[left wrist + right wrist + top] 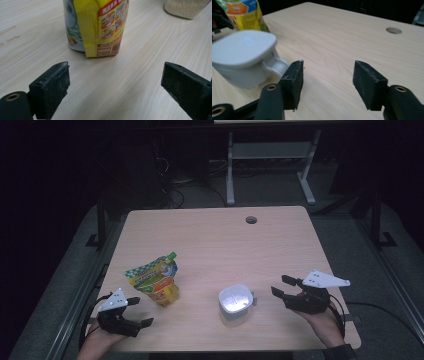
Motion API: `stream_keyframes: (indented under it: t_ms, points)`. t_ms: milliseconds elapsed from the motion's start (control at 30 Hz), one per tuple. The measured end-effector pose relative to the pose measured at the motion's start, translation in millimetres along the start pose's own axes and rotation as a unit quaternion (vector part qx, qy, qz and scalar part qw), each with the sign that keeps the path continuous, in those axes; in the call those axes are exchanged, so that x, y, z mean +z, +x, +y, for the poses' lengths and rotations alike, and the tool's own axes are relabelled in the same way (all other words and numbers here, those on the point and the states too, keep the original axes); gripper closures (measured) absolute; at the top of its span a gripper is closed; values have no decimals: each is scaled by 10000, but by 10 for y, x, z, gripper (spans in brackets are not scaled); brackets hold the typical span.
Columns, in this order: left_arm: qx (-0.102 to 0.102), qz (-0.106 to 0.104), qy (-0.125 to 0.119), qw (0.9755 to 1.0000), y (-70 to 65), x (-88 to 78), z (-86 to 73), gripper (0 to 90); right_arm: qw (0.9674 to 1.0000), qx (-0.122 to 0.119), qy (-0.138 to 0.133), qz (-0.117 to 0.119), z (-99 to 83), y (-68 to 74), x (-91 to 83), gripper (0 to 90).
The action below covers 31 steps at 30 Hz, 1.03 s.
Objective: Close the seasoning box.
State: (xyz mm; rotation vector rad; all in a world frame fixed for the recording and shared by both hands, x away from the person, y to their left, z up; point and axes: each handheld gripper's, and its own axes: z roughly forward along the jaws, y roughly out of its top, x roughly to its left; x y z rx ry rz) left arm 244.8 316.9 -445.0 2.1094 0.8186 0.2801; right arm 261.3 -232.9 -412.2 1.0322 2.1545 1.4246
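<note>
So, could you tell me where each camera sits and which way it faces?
High view: above the person's side, looking forward and down at the table; both hands show.
Left gripper view: on the left gripper, facing the yellow pouch.
Right gripper view: on the right gripper, beside the white container.
Shared: pouch and container.

This looks like a lab or test room in an office building. A pale wood desk [215, 240] with a round cable hole [251, 219] stands on grey carpet [270, 187], with loose cables [172, 190] and another desk's metal legs [231, 170] behind in the dark.
</note>
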Motion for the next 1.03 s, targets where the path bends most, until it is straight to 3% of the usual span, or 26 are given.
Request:
stream_keyframes:
  t_ms: [367, 500, 733, 1033]
  points:
    - [-74, 3, -94, 9999, -4, 5, 1, 79, 9992, 191, 226, -277, -275, -105, -26, 303]
    - [-123, -3, -119, 9999, 1, 20, -1, 79, 9991, 142, 278, -298, -357, -106, 35, 265]
    - [-105, 17, -135, 9999, 11, 38, -6, 79, 9972, -144, 511, -519, -451, -110, 133, 191]
    - [-100, 14, -126, 9999, 20, 57, 14, 79, 9966, -119, 569, -575, -479, -115, 139, 159]
